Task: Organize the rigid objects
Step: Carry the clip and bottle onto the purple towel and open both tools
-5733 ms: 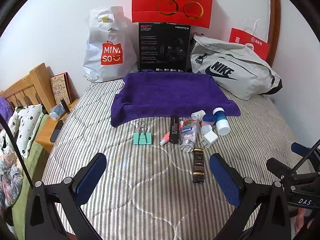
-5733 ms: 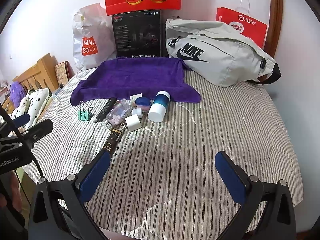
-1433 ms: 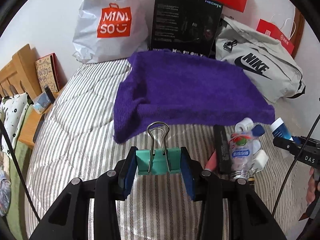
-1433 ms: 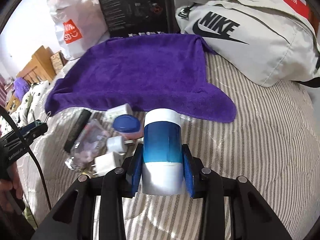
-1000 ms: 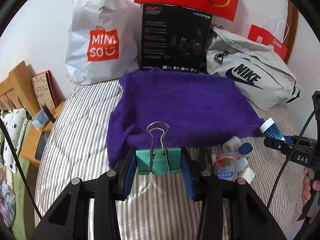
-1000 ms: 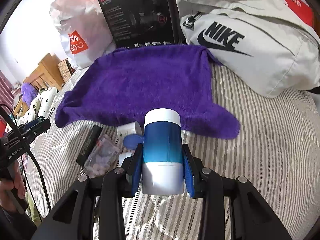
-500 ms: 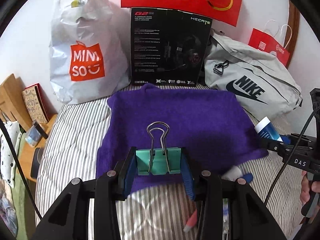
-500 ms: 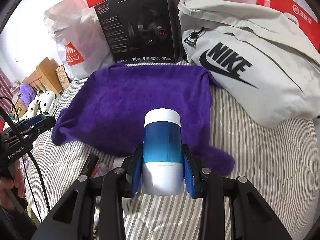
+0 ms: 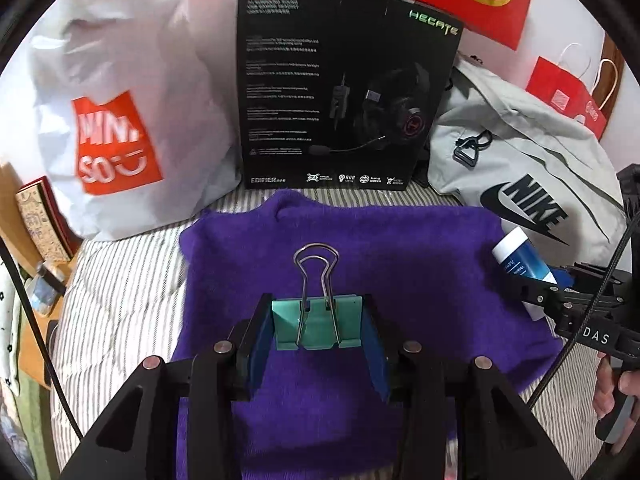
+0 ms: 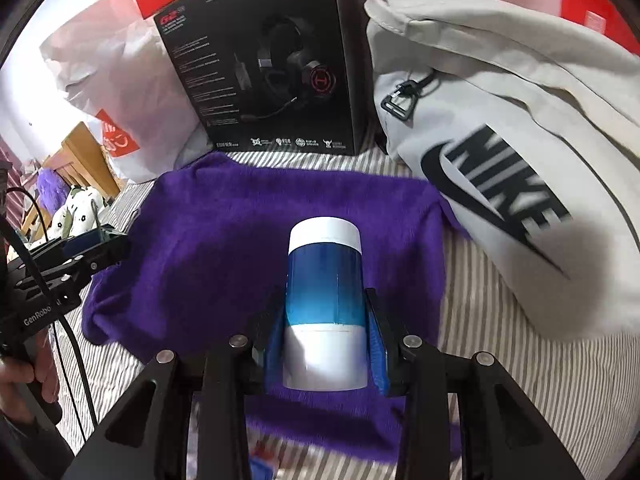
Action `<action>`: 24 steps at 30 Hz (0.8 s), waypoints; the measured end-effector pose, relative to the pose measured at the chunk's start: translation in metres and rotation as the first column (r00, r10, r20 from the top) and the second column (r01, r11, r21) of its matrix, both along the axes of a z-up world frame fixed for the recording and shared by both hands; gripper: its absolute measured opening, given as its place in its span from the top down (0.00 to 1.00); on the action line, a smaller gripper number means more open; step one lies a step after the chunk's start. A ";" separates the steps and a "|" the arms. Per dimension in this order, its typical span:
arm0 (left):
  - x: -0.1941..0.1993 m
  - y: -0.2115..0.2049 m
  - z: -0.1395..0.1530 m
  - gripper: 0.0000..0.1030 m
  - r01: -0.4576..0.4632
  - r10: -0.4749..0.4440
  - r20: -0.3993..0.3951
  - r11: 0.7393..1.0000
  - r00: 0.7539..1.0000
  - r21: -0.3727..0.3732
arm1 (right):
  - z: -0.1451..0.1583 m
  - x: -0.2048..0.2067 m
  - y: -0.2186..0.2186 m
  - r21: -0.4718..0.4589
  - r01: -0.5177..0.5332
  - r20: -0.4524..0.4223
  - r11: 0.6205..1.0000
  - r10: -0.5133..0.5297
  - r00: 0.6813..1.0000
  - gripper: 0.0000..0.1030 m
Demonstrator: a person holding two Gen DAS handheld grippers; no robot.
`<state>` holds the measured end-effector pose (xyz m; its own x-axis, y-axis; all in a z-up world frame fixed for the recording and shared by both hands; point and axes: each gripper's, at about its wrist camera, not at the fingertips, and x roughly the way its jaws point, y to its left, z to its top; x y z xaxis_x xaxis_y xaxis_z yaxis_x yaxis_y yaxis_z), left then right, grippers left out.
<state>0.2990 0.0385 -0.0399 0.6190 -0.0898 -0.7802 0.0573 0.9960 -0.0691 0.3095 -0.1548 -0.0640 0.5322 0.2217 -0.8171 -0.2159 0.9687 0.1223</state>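
Note:
My left gripper is shut on a teal binder clip whose wire handles stick up, and it hangs over the purple towel spread on the bed. In the right wrist view my right gripper is shut on a blue and white bottle, also held above the purple towel. The same bottle shows at the right of the left wrist view, in the other gripper's fingers. The left gripper appears at the left edge of the right wrist view.
Behind the towel stand a black headset box, a white Miniso bag and a grey Nike bag. Red paper bags lean on the wall. The striped bed cover runs to a wooden bedside stand at left.
Both grippers have carried their objects forward, from over the striped cover and the pile of small items to above the purple towel. The box and bags look closer. Neither grip has changed.

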 end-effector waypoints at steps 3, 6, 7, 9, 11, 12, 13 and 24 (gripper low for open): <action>0.016 -0.003 -0.008 0.61 0.003 -0.003 -0.009 1.000 1.000 -0.005 | -0.005 0.015 0.002 -0.007 -0.007 -0.007 1.000 0.007 1.000 0.65; 0.031 -0.003 -0.016 0.61 0.007 -0.007 -0.021 1.000 1.000 -0.007 | -0.015 0.029 0.005 -0.012 -0.016 -0.027 1.000 0.016 1.000 0.65; 0.035 -0.003 -0.020 0.61 0.003 -0.003 -0.032 1.000 0.999 -0.002 | -0.018 0.033 0.005 -0.015 -0.019 -0.032 1.000 0.019 0.999 0.65; 0.042 -0.002 -0.026 0.61 0.000 0.001 -0.045 1.000 0.999 0.001 | -0.026 0.039 0.006 -0.019 -0.021 -0.044 1.000 0.020 0.999 0.65; 0.049 -0.002 -0.032 0.61 0.006 -0.005 -0.064 1.000 0.998 0.002 | -0.033 0.045 0.008 -0.038 -0.024 -0.055 0.999 0.022 0.998 0.65; 0.051 -0.002 -0.034 0.61 0.004 -0.003 -0.069 1.000 0.998 0.008 | -0.036 0.047 0.008 -0.047 -0.024 -0.055 0.999 0.022 0.998 0.65; 0.053 -0.001 -0.036 0.61 0.003 -0.002 -0.074 1.000 0.997 0.010 | -0.038 0.049 0.008 -0.053 -0.026 -0.059 0.998 0.023 0.998 0.65; 0.066 -0.002 -0.057 0.61 0.016 -0.013 -0.135 1.000 0.991 0.017 | -0.056 0.057 0.020 -0.127 -0.053 -0.078 0.991 0.043 0.996 0.65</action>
<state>0.3652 0.0364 -0.0973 0.5065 -0.0828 -0.8583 0.0629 0.9963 -0.0590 0.3669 -0.1351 -0.1200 0.4600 0.1362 -0.8774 -0.2573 0.9662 0.0151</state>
